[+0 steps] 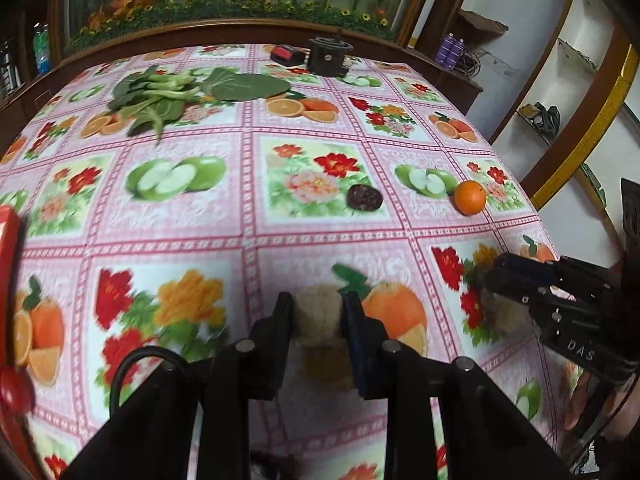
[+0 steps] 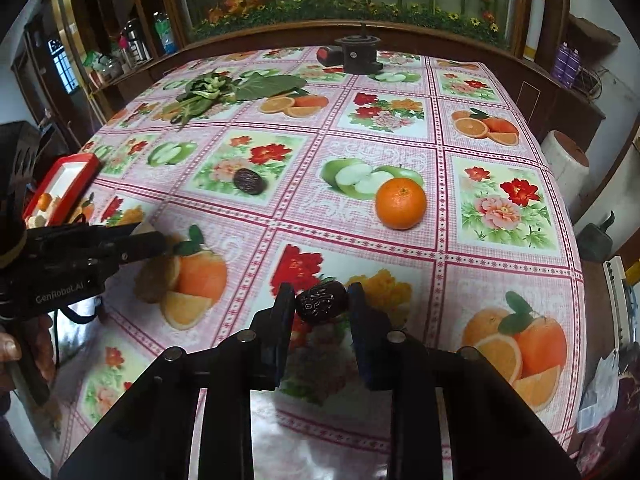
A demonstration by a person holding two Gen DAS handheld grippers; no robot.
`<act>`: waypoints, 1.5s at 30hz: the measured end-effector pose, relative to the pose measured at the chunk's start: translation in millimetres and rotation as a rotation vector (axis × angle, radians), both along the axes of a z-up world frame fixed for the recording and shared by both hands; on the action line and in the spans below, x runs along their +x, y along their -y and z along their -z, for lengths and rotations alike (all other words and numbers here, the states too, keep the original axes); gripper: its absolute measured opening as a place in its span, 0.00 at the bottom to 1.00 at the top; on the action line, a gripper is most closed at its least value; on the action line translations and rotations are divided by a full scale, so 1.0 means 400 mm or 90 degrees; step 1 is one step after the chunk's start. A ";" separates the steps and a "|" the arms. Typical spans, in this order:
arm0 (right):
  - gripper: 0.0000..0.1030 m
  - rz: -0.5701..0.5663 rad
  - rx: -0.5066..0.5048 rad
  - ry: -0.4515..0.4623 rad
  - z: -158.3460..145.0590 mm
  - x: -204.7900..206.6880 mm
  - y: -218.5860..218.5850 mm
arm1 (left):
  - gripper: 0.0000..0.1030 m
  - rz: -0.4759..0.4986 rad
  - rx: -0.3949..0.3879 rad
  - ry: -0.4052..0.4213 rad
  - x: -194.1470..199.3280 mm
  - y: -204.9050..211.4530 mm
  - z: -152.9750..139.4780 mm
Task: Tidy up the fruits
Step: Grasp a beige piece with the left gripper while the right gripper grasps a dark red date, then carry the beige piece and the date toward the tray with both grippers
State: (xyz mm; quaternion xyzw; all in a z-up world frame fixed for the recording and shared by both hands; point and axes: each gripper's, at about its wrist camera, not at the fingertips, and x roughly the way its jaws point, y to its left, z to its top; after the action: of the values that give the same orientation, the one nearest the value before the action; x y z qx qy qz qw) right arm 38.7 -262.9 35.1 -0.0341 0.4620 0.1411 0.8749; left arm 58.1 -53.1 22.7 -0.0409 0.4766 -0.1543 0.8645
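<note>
Together over a table [image 2: 500, 92] spread with a pink checked cloth printed with oranges, green apples and flowers, two hand-held grippers each hold a piece of fruit. Seen from its own camera, the left gripper [image 1: 318, 322] has its two dark fingers pressed in on a fuzzy brown fruit [image 1: 318, 312], the pads touching it on both sides, just above the cloth near a printed orange. From the right wrist view the same tool enters at the left edge, a person's hand [image 2: 16, 350] around its handle. The right gripper [image 2: 320, 304] pinches a dark, wrinkled fruit [image 2: 320, 302] between its fingers, low over a panel of red and yellow flowers; in the left wrist view it shows at the right edge, its tips over the cloth. Further back on the table lie a whole orange [image 2: 401, 203], resting beside a printed cut apple, and a second dark wrinkled fruit [image 2: 249, 181] sitting alone on a flower panel, the two well apart. A red-rimmed tray [image 2: 68, 184] stands at the table's left edge with small pale and orange pieces in it, too small to tell what they are. At the far side a bunch of leafy greens [image 2: 208, 90] lies next to a single broad leaf [image 2: 272, 84], and near the back edge stand a black round device [image 2: 358, 54] and a red and black box [image 2: 328, 55] beside it.
</note>
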 end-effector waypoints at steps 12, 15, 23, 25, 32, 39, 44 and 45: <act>0.26 -0.046 -0.007 -0.010 -0.005 -0.038 -0.160 | 0.28 -0.036 0.002 0.015 -0.120 -0.141 -0.041; 0.26 -0.076 -0.007 -0.004 -0.017 -0.042 -0.237 | 0.28 -0.051 -0.004 0.023 -0.144 -0.191 -0.058; 0.26 -0.159 -0.007 0.011 -0.055 -0.054 -0.450 | 0.28 -0.100 -0.014 0.041 -0.194 -0.342 -0.100; 0.26 -0.183 -0.007 0.015 -0.064 -0.058 -0.508 | 0.28 -0.118 -0.016 0.046 -0.207 -0.389 -0.111; 0.25 -0.257 0.002 0.023 -0.084 -0.066 -0.689 | 0.28 -0.184 -0.011 0.055 -0.257 -0.552 -0.127; 0.25 -0.325 0.013 0.023 -0.086 -0.080 -0.853 | 0.28 -0.246 -0.004 0.048 -0.290 -0.690 -0.113; 0.25 -0.361 0.012 0.011 -0.065 -0.090 -0.941 | 0.28 -0.269 -0.001 0.037 -0.301 -0.748 -0.092; 0.25 -0.368 0.011 0.008 -0.057 -0.092 -0.957 | 0.28 -0.271 -0.002 0.035 -0.302 -0.756 -0.088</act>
State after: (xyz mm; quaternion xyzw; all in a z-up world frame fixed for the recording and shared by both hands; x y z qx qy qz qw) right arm 1.7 120.0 58.0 -0.1579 0.4268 0.3884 0.8013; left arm -62.6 249.1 57.7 -0.1377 0.4333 0.0305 0.8901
